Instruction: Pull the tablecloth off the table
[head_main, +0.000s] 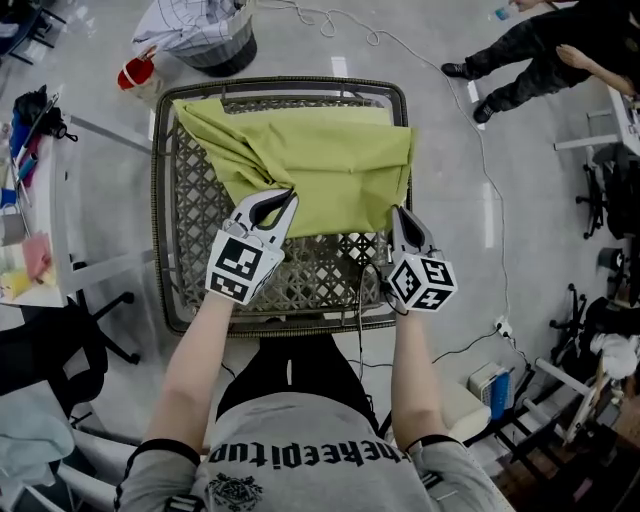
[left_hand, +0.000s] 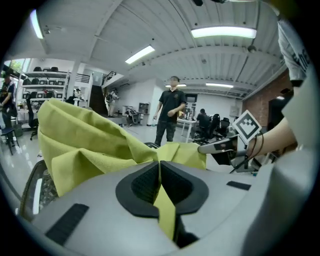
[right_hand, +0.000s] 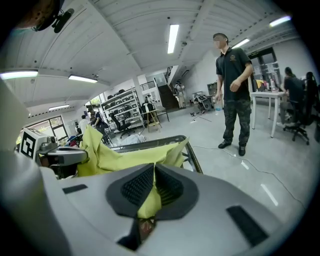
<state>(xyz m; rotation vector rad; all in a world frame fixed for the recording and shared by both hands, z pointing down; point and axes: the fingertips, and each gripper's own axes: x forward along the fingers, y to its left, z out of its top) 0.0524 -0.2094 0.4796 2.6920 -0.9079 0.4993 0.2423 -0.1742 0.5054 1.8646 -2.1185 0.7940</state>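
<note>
Left gripper (head_main: 274, 201) and right gripper (head_main: 398, 214), each with jaws clamped on the near edge of the yellow-green tablecloth (head_main: 325, 160), which lay rumpled on the lattice tabletop (head_main: 195, 225).

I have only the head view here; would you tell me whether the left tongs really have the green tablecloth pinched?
Observer: Yes. In the left gripper view, the left tongs are shut on the tablecloth, with a thin strip of it squeezed between them.
Operator: Thank you. And do the right tongs have it as well?
Observer: They do. The right gripper view shows the right tongs shut on a fold of the same cloth.
</note>
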